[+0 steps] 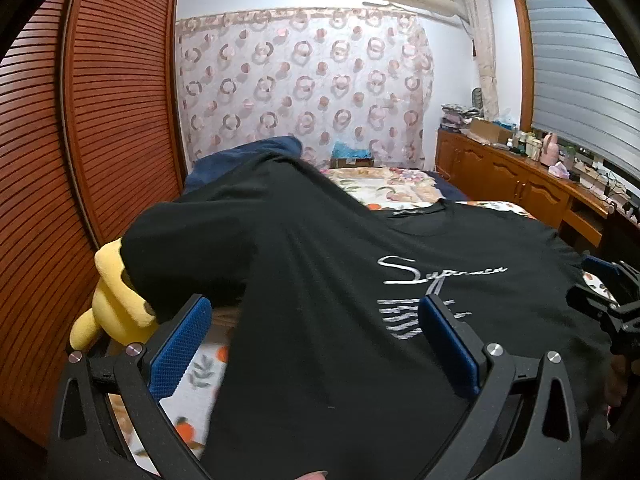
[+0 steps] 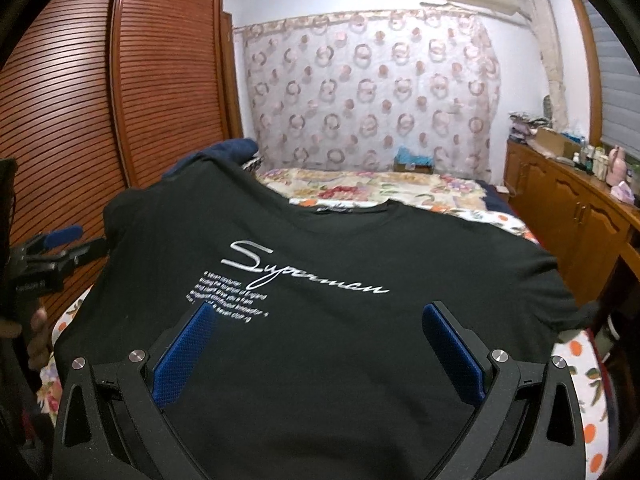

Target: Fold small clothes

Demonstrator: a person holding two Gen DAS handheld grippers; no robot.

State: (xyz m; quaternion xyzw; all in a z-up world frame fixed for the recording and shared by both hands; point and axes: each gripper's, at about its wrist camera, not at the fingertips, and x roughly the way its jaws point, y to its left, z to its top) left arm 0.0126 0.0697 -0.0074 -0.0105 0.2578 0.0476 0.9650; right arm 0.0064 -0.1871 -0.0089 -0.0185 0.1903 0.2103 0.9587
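A black T-shirt [image 2: 320, 272] with white "Superman" script lies spread on the bed [image 2: 400, 188], chest up, directly ahead of the right claw [image 2: 320, 344] and running under the left claw [image 1: 316, 340]. Both claws gape wide, holding nothing. A yellow plush toy [image 1: 112, 304] sits beside the left claw, near the louvered wardrobe [image 1: 100, 120].

Right tongs [image 2: 316, 344] are hovering spread wide above the black cotton T-shirt [image 2: 320, 320] with white script lettering, which is lying on the floral-covered bed [image 2: 400, 188].
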